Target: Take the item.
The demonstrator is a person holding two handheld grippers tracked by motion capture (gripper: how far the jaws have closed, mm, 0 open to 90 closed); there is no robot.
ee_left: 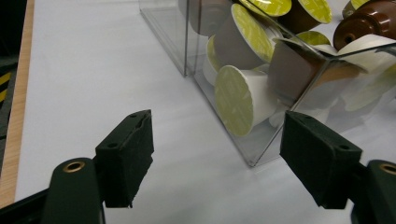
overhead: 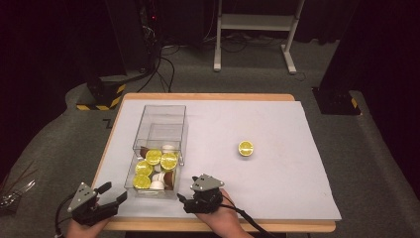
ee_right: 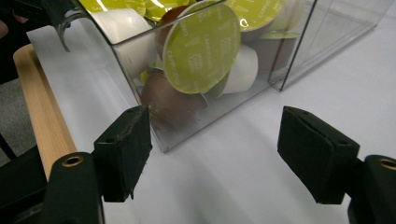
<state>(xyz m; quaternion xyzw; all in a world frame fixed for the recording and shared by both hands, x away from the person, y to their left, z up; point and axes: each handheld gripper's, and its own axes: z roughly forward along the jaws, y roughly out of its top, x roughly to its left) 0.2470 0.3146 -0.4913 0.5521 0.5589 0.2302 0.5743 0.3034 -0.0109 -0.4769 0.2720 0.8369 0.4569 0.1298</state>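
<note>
Clear plastic box [overhead: 157, 148] of coffee pods [overhead: 154, 156] lies between both grippers, long axis running away; left gripper [overhead: 115, 193] and right gripper [overhead: 182, 198] flank its near end, jaws apart, empty.

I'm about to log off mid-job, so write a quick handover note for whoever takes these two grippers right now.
Left gripper: open, nothing between its fingers, at the near left corner of the clear drawer box.
Right gripper: open, holding nothing, at the box's near right corner.
Things: the pulled-out drawer is piled with coffee capsules, green-lidded, white and brown. One green-lidded capsule lies alone on the white mat, to the right of the box.
Done: most capsules appear to be in the drawer.
Left: probably fetch the stray capsule, drop it in, perhaps then push the drawer shut.
</note>
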